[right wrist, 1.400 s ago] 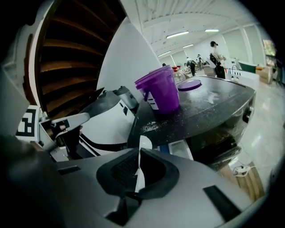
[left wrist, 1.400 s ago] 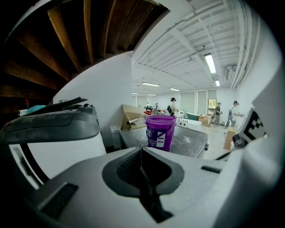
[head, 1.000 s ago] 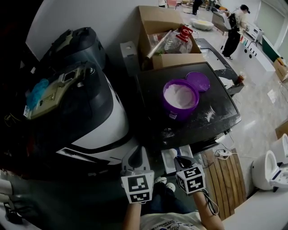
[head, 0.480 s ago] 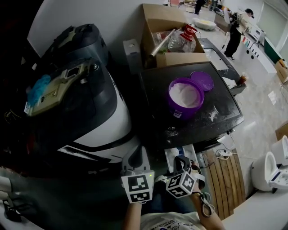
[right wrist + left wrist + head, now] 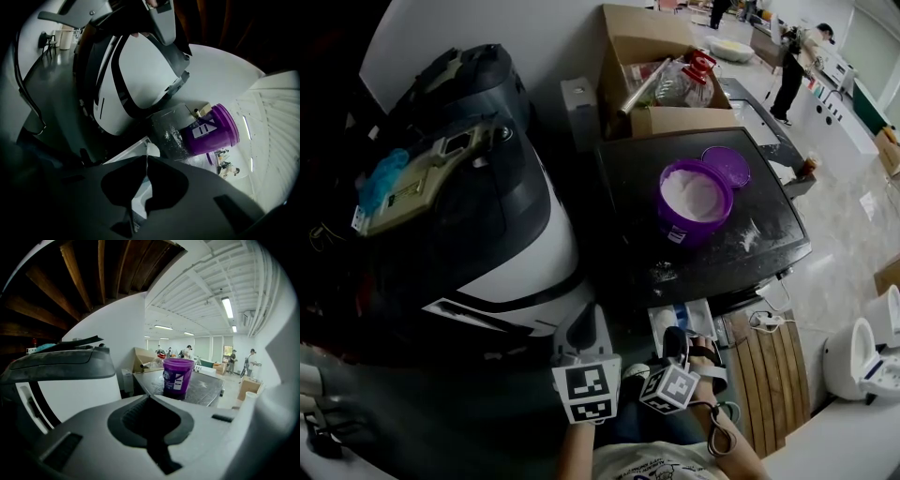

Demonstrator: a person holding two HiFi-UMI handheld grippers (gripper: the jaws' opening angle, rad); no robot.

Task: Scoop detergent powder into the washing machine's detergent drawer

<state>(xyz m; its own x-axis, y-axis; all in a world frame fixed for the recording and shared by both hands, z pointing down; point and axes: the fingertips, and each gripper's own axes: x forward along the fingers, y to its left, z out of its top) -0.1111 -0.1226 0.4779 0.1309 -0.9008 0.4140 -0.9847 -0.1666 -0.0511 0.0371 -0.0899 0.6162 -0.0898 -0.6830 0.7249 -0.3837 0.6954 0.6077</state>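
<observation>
Evidently scooping is not begun: my left tool (image 5: pixel 150 397) and right tool (image 5: pixel 146 157) are both pressed together, empty. The open purple tub (image 5: pixel 696 202) holds powder (image 5: pixel 692 192); the detergent drawer (image 5: pixel 664 326) stands pulled out below the tub's near side. Next, I'd find a scoop.

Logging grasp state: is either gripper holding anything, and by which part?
Left gripper: shut, empty. Right gripper: jaws together on a white piece that pokes past the tips, likely a scoop's handle end. Its bowl isn't visible.
</observation>
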